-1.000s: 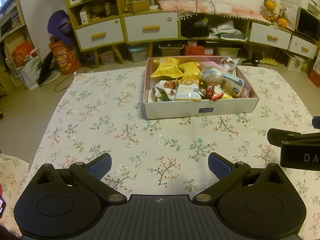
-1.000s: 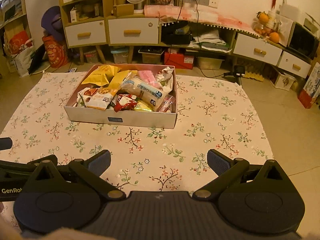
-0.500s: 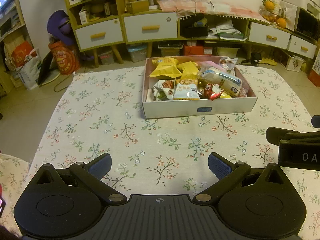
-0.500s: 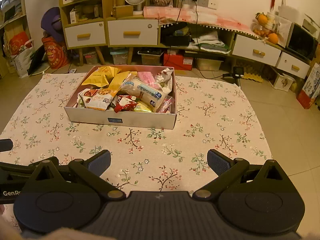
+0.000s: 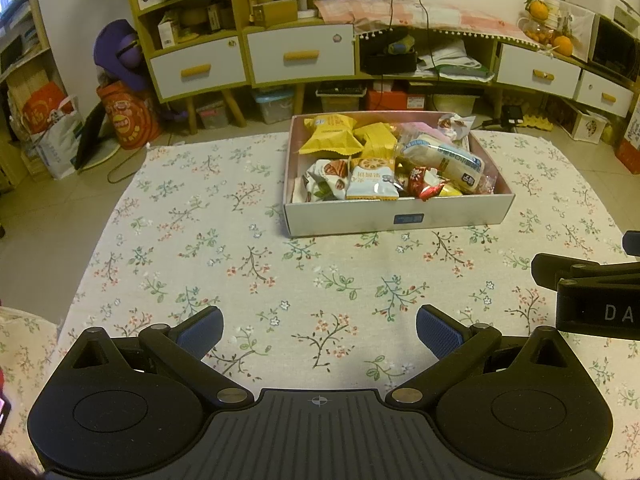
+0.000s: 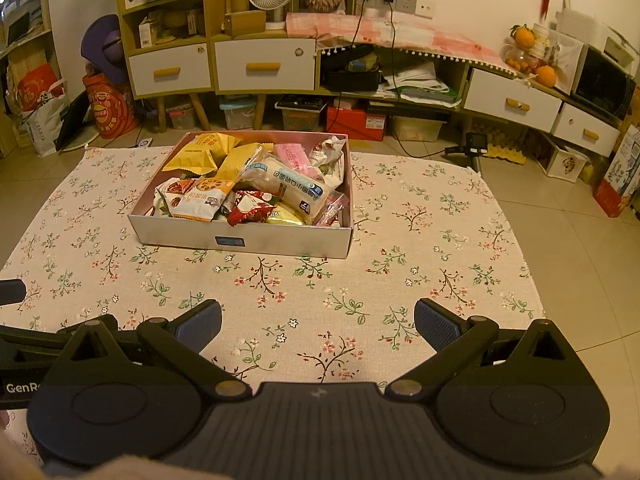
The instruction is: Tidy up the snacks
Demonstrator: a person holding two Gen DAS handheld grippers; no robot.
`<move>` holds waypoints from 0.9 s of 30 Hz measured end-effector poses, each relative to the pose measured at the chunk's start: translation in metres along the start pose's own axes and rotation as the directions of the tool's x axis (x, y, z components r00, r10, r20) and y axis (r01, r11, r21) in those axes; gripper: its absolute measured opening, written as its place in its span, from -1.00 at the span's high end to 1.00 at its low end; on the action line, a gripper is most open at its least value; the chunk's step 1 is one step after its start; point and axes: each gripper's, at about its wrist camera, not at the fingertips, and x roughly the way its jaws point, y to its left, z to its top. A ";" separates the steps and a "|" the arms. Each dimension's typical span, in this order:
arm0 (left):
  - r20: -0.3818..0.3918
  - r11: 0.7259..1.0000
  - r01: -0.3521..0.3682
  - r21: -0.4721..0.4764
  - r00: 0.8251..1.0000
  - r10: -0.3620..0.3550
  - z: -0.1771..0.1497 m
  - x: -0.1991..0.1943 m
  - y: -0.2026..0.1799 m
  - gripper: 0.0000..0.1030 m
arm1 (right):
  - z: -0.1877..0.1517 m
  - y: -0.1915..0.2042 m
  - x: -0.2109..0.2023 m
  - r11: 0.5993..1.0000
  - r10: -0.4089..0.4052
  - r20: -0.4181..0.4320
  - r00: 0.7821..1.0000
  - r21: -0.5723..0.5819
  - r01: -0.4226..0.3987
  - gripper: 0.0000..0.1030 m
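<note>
A shallow white cardboard box [image 5: 400, 218] [image 6: 240, 240] stands on the far middle of the floral tablecloth [image 5: 248, 264] [image 6: 400, 248]. It holds several snack packs: yellow bags [image 5: 330, 134] [image 6: 198, 152], a white roll pack [image 5: 444, 158] [image 6: 288, 188], a cookie pack [image 5: 370, 180] [image 6: 202, 198], a red pack [image 5: 424, 184] [image 6: 250, 210]. My left gripper [image 5: 318, 330] is open and empty, well short of the box. My right gripper [image 6: 318, 326] is open and empty, also short of the box. The right gripper's side shows in the left wrist view [image 5: 592, 300].
Yellow cabinets with white drawers [image 5: 300, 56] [image 6: 264, 66] line the far wall, with boxes and bags on the floor under them. The table's right edge [image 6: 532, 276] drops to tiled floor. Oranges [image 6: 546, 76] sit on the right counter.
Both views have drifted slightly, so the box sits a little differently in frame. Both grippers stay open and empty.
</note>
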 end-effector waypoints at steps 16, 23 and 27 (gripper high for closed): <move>-0.004 1.000 0.004 0.005 1.000 -0.004 -0.001 0.002 -0.001 -1.00 | 0.000 0.000 0.000 1.000 0.000 -0.001 1.000 -0.001 0.000 -0.99; -0.005 1.000 0.004 0.005 1.000 -0.004 -0.002 0.001 -0.002 -1.00 | 0.000 0.001 0.000 1.000 0.000 -0.001 1.000 0.000 0.000 -0.99; -0.005 1.000 0.005 0.004 1.000 -0.005 -0.002 0.001 -0.001 -1.00 | 0.000 0.001 0.000 1.000 0.001 -0.002 1.000 0.001 -0.001 -0.99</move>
